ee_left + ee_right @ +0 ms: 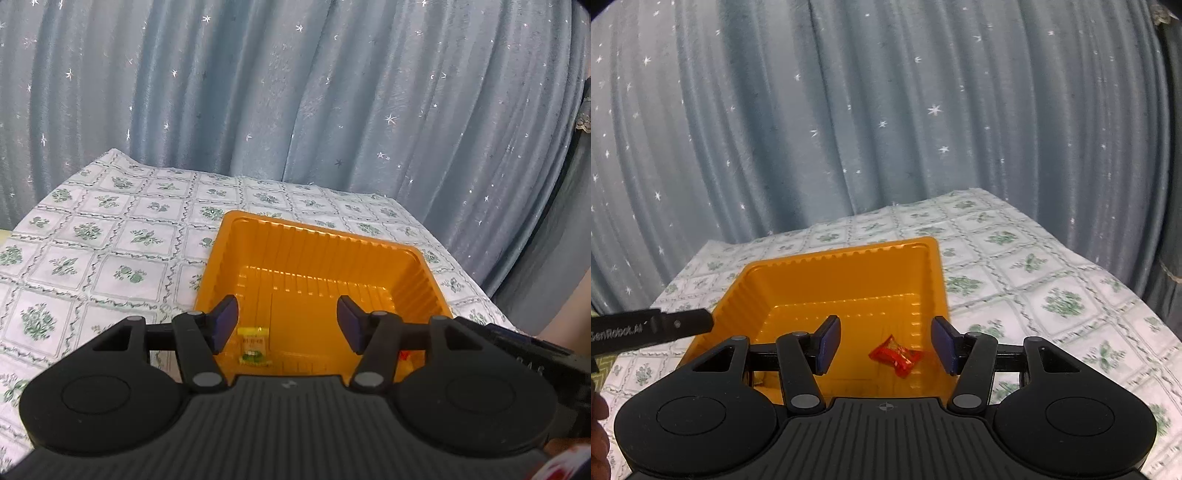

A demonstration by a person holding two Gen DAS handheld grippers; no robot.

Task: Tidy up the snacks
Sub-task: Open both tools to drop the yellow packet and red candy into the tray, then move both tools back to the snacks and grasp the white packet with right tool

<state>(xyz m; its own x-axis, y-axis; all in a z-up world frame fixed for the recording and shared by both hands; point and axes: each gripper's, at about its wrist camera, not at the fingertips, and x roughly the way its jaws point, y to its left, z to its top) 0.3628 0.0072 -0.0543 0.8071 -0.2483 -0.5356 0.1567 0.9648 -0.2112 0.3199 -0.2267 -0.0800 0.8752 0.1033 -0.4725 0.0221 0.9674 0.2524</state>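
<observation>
An orange plastic tray (pixel 314 236) sits on the floral tablecloth; it also shows in the right wrist view (pixel 849 256). My left gripper (pixel 286 325) is open and empty, hovering over the tray's near edge. A yellow-green wrapped snack (pixel 253 345) lies on the tray floor just below the left finger. A red wrapper (pixel 404 356) peeks out behind the right finger. My right gripper (pixel 886 345) is open and empty above the tray. A red wrapped candy (pixel 895 355) lies on the tray floor between its fingers.
The table carries a white cloth with green flower squares (pixel 92 240), also in the right wrist view (pixel 1052 295). A blue-grey starred curtain (pixel 295 92) hangs right behind the table. The left gripper's black body (pixel 650 328) juts in at the left of the right wrist view.
</observation>
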